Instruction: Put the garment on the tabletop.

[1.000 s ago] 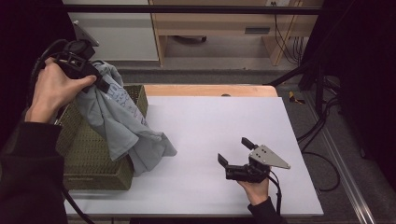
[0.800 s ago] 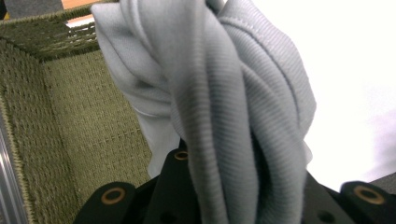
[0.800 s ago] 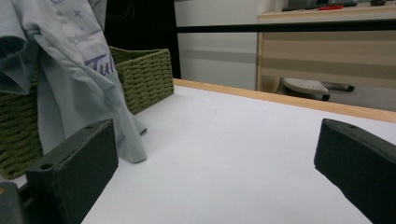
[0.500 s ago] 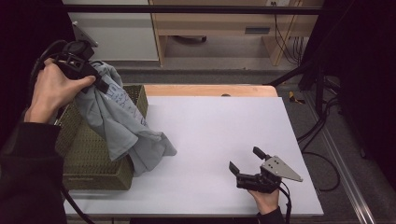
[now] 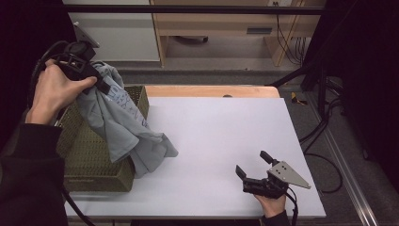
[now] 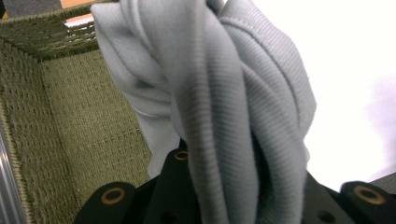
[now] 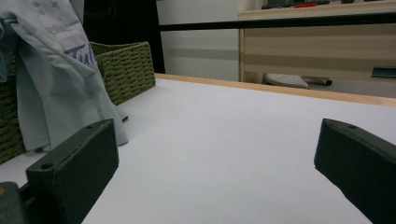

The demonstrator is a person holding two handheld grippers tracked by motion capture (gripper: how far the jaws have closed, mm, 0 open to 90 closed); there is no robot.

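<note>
Hanging from the clenched left gripper, a soft ribbed grey shirt draped over the rim of the woven green basket — its hem on the smooth white table. The right gripper rested low, jaws spread — empty.

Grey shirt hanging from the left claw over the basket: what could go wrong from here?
The grey shirt is bunched in the left claw, so it may slip. Its hem drapes over the wicker basket rim and could snag. The right claw sits open, far off, unable to support it.
</note>
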